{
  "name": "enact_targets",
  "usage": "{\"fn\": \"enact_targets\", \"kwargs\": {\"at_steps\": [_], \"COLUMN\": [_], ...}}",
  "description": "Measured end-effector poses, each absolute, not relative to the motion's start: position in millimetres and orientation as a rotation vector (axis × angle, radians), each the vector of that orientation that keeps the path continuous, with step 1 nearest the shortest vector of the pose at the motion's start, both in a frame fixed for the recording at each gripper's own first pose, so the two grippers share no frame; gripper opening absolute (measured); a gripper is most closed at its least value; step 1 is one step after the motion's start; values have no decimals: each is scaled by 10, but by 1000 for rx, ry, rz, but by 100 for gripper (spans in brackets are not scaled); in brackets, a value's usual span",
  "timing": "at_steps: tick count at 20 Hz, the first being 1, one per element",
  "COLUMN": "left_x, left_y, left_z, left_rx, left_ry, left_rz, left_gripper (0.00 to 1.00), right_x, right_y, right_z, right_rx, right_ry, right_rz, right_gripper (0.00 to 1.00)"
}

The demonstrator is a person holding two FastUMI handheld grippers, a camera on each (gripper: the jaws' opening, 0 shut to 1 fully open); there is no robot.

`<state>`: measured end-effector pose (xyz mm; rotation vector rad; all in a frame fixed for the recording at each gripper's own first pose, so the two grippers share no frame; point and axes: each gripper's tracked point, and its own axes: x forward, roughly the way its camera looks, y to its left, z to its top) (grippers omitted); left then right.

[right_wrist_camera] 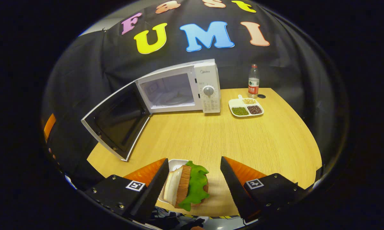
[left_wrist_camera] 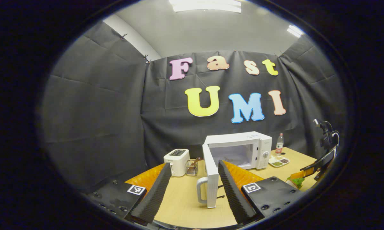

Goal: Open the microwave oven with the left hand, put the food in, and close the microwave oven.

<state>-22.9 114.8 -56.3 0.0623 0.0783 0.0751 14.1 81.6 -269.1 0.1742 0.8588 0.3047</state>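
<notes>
Microwave [right_wrist_camera: 192, 88] is sitting at the back of the wooden table [right_wrist_camera: 211, 140] with its door [right_wrist_camera: 117, 123] swung wide open to the left, cavity bare and lit inside. In the right gripper view, the right gripper [right_wrist_camera: 193, 183] has its jaws spread wide, nothing pinched. The food, a sandwich [right_wrist_camera: 187, 187] with lettuce hanging off it, sits on a small white dish [right_wrist_camera: 176, 164] right between the two fingers, hugging the left one, with a clear gap to the right one. So it's inside the jaws but not squeezed.

Over in the left gripper view, the left gripper [left_wrist_camera: 195, 188] is also spread open and holding nothing. The edge of the microwave door with its handle [left_wrist_camera: 202, 190] stands upright between its fingers, closer to the right finger; can't tell if it touches.

Off to the side there's a toaster [left_wrist_camera: 176, 162], a divided snack tray [right_wrist_camera: 245, 107] and a water bottle [right_wrist_camera: 253, 80].
</notes>
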Motion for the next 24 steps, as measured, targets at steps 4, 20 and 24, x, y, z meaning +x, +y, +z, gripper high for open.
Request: {"fn": "enact_targets", "kwargs": {"at_steps": [4,20,24], "left_x": [-271,-316,-210], "left_y": [1111,919,987], "left_z": [-609,-429,-351], "left_rx": [53,94,74], "left_ry": [88,38,13], "left_rz": [115,209,198], "left_gripper": [90,99,99], "right_x": [44,-333,-157], "right_y": [896,1168,1156], "right_z": [-2934,-3067,-2801], "right_rx": [269,452,451], "right_ry": [966,1156,1087], "right_rz": [354,496,484], "right_gripper": [98,33,23]}}
